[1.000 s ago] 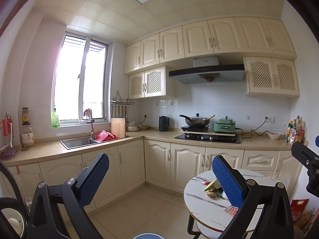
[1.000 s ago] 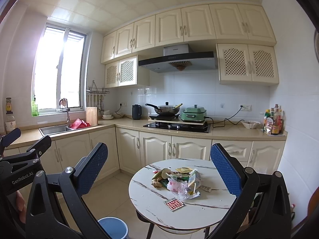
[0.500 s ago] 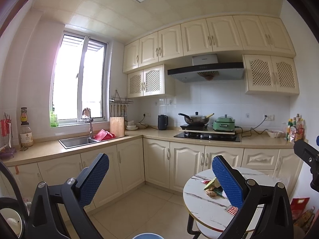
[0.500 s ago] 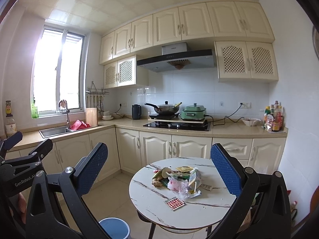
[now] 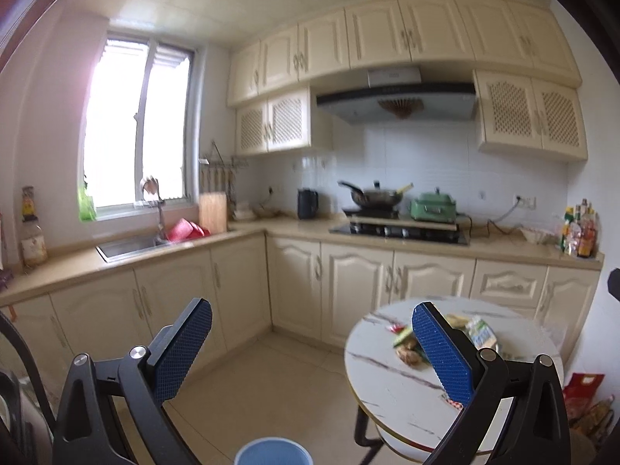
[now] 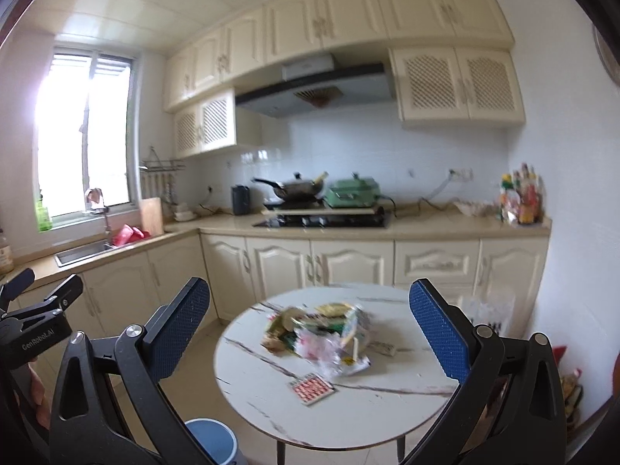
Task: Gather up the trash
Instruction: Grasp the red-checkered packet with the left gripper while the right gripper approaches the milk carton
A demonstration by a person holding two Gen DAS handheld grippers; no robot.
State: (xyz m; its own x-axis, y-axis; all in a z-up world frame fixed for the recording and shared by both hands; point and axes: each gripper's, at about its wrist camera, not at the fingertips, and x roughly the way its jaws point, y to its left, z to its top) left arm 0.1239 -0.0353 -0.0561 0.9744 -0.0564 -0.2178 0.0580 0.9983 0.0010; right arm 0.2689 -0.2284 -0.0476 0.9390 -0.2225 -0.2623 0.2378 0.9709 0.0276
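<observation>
While both grippers are hanging wide open and empty, approach step is running.
Right gripper (image 6: 310, 310) is facing trash pile (image 6: 321, 329) on round table (image 6: 387, 407); left gripper (image 5: 312, 335) is idling; next, likely descent, then bin (image 6: 211, 440).

The round tabletop (image 6: 387, 407) is white marble with dark veins. On it lies a red-and-white checked card (image 6: 310, 388). The right tool (image 6: 310, 329) has blue textured pads (image 6: 440, 333) on black arms. A blue bin (image 6: 213, 440) stands at 7 o'clock. The cabinets (image 6: 348, 259) are cream.
</observation>
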